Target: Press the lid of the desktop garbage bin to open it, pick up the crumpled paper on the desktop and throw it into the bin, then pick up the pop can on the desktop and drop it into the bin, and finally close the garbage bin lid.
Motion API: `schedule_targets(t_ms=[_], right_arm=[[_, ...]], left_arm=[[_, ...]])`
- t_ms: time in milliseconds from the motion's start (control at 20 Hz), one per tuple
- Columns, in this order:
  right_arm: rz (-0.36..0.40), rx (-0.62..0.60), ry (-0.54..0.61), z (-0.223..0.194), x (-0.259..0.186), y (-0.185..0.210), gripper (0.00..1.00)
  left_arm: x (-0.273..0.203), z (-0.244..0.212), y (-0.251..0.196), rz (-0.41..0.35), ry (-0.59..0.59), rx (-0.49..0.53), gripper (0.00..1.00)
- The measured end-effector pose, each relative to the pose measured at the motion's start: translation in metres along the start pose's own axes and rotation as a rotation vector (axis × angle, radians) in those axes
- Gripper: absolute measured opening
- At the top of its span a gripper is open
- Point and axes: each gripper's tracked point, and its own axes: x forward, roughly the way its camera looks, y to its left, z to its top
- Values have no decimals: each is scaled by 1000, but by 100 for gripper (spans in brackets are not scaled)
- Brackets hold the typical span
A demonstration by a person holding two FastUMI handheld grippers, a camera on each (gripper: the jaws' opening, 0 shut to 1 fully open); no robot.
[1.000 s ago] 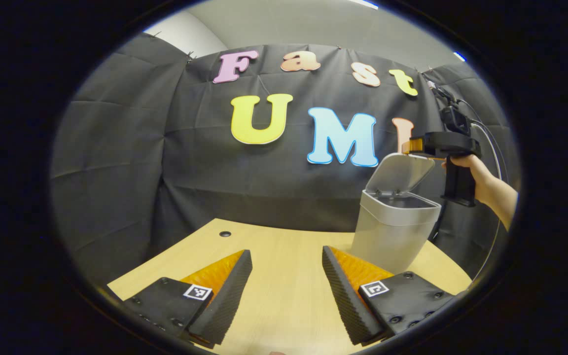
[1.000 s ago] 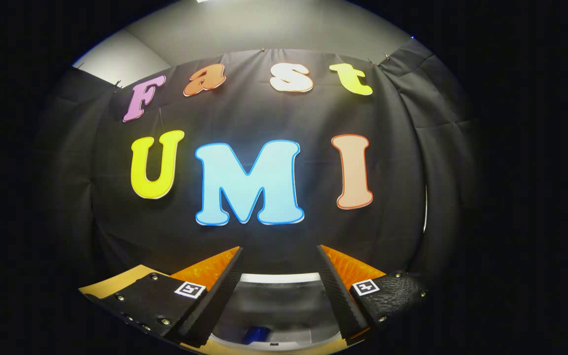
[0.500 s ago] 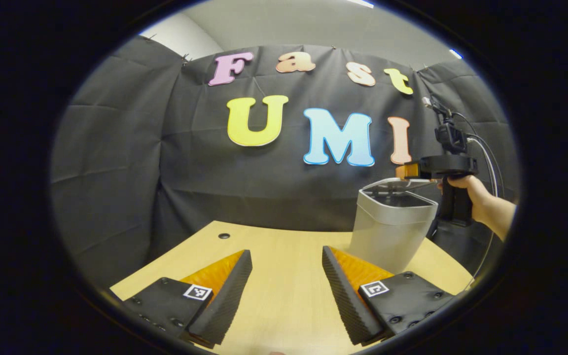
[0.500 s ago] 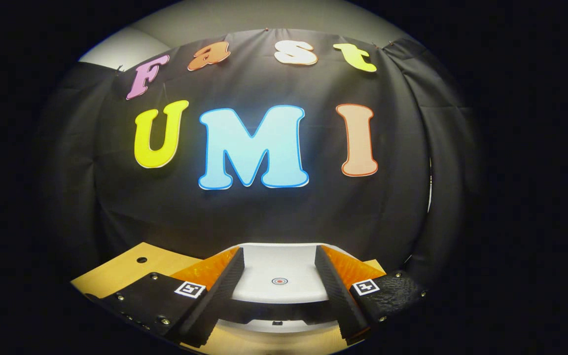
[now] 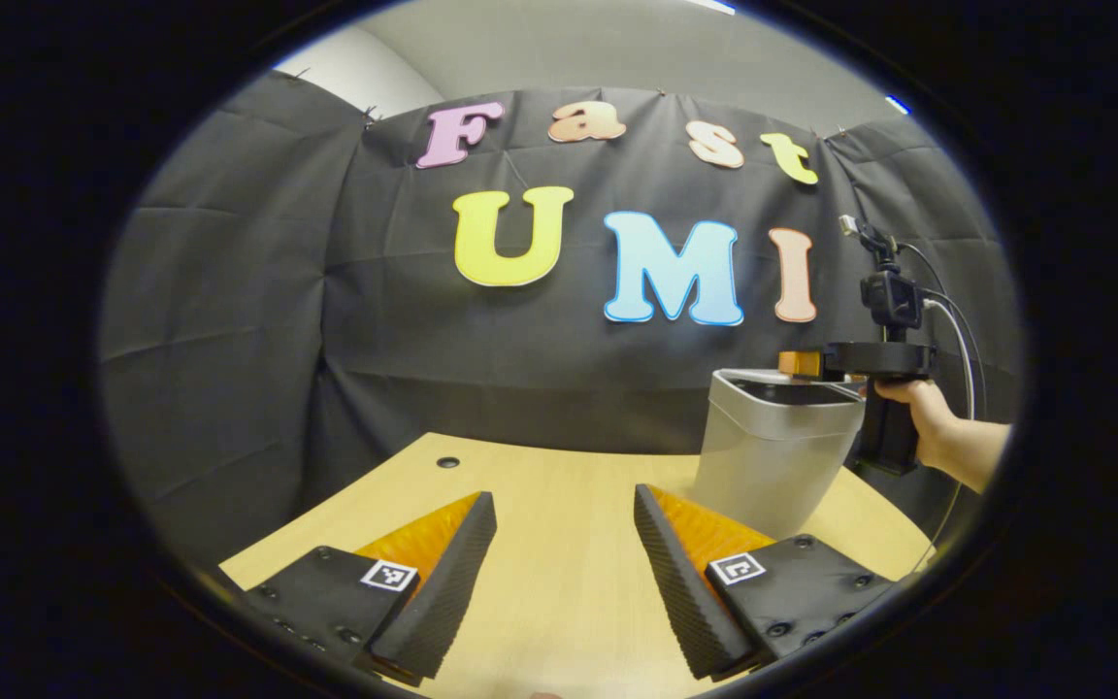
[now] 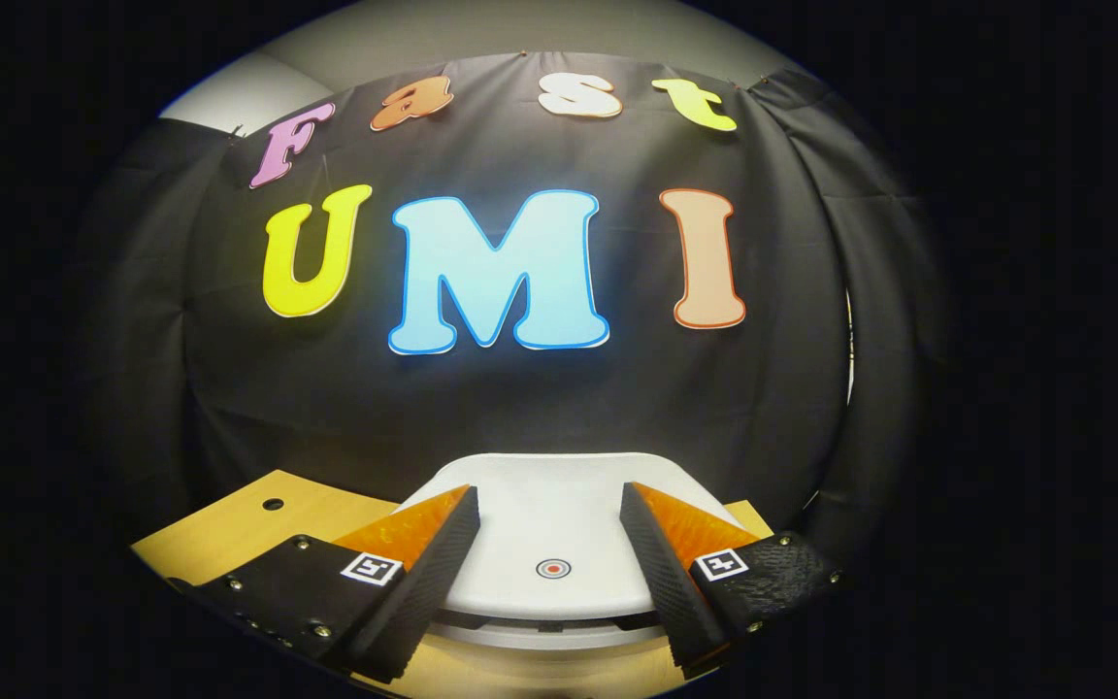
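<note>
The grey desktop bin [image 5: 772,456] stands at the right of the wooden table [image 5: 559,573], its lid down. In the right gripper view the white lid [image 6: 549,524] lies flat just below my right gripper [image 6: 549,505], which is open with a round red mark [image 6: 553,568] showing between its fingers. In the left gripper view that same right gripper [image 5: 797,363] rests over the bin's top, held by a hand [image 5: 937,432]. My left gripper [image 5: 564,505] hovers open over bare table left of the bin, nothing between its fingers.
A small round hole [image 5: 446,462] sits in the table near its far left edge, also seen as a hole [image 6: 273,504] in the right gripper view. A cable [image 5: 957,320] runs from the right gripper's camera. The black cloth wall stands close behind the bin.
The bin lid went from raised to flat as my right gripper came down on it. The left gripper stayed in place.
</note>
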Motion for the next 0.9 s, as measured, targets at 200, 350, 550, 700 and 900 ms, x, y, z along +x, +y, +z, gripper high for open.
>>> schedule_targets(t_ms=[200,350,550,700,900], right_arm=[[-6,-11,24,-14,4,0,95],[-15,-34,2,-13,5,1,95],[-22,-23,-28,-15,5,1,95],[-31,-28,-74,-16,5,1,95],[-25,-27,-131,-19,5,2,95]], left_arm=[[-1,1,1,10,-4,3,96],[-2,2,1,17,-6,3,96],[-1,0,1,25,-2,-2,96],[0,-3,1,28,1,-4,96],[2,-3,2,33,2,-7,96]])
